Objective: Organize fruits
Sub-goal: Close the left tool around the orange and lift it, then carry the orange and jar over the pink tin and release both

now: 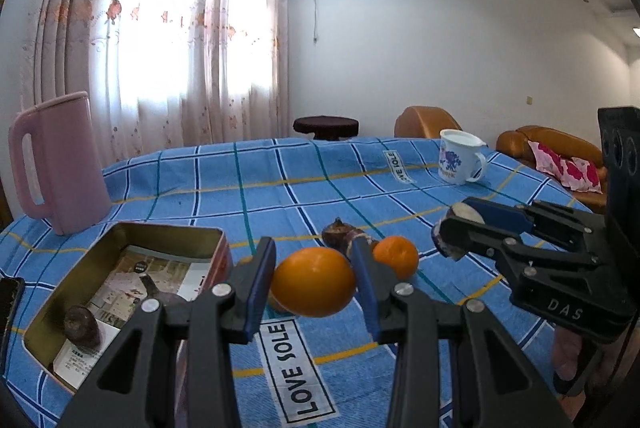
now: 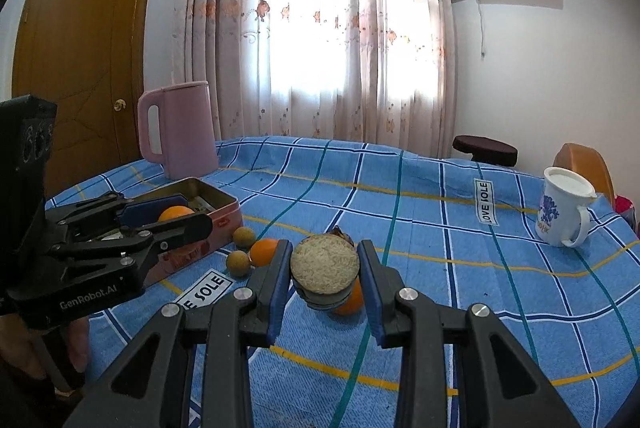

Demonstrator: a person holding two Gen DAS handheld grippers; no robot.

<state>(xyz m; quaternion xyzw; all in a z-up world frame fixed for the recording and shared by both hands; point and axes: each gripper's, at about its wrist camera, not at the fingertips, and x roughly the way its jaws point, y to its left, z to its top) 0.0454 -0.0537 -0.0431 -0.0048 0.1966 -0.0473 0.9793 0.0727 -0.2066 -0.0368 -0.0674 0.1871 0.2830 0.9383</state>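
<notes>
My left gripper is shut on an orange and holds it above the blue checked cloth, just right of the open tin box. The box holds a dark purple fruit on printed paper. My right gripper is shut on a halved purple fruit with a pale cut face; it also shows in the left wrist view. A second orange and a dark purple fruit lie on the cloth. In the right wrist view, two small brown round fruits and an orange lie beside the box.
A pink kettle stands behind the box at the left. A white mug with blue print stands at the far right of the table. A dark phone edge lies left of the box. Sofa and stool stand beyond the table.
</notes>
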